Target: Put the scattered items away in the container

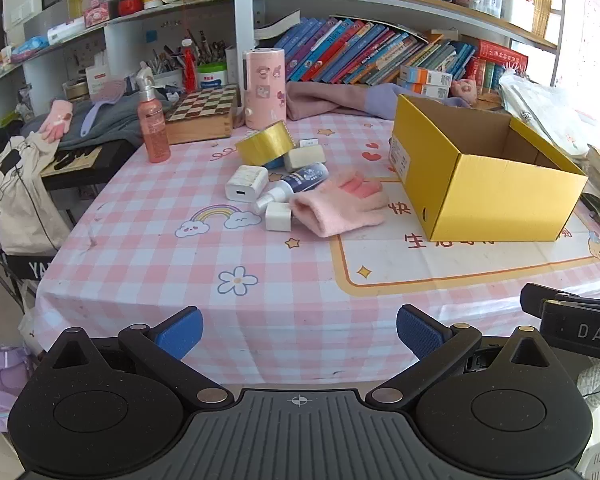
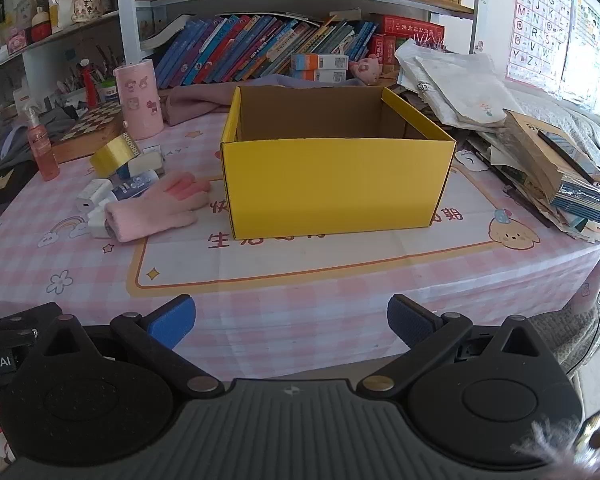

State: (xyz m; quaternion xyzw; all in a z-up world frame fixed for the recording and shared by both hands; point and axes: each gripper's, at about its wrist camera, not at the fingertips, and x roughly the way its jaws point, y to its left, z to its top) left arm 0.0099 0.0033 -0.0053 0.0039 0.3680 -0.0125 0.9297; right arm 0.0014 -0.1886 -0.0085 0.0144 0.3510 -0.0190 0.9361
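An open yellow cardboard box [image 1: 496, 196] [image 2: 336, 188] stands on the pink checked tablecloth; what shows of its inside looks empty. Left of it lie a pink glove [image 1: 340, 204] [image 2: 156, 206], a small blue-and-white spray bottle [image 1: 294, 184] [image 2: 134, 184], two white charger plugs [image 1: 246, 183] [image 1: 278, 217], a roll of gold tape [image 1: 266, 145] [image 2: 114, 154] and a grey eraser-like block [image 1: 304, 157]. My left gripper [image 1: 299, 332] is open and empty at the table's near edge. My right gripper [image 2: 291, 322] is open and empty, in front of the box.
A pink spray bottle [image 1: 153, 124], a chessboard box [image 1: 204, 114] and a pink cylinder [image 1: 264, 88] stand behind the items. Books and a purple cloth [image 1: 340, 100] line the back. Stacked papers and books [image 2: 540, 152] crowd the right edge. The right gripper's body [image 1: 576, 320] shows at right.
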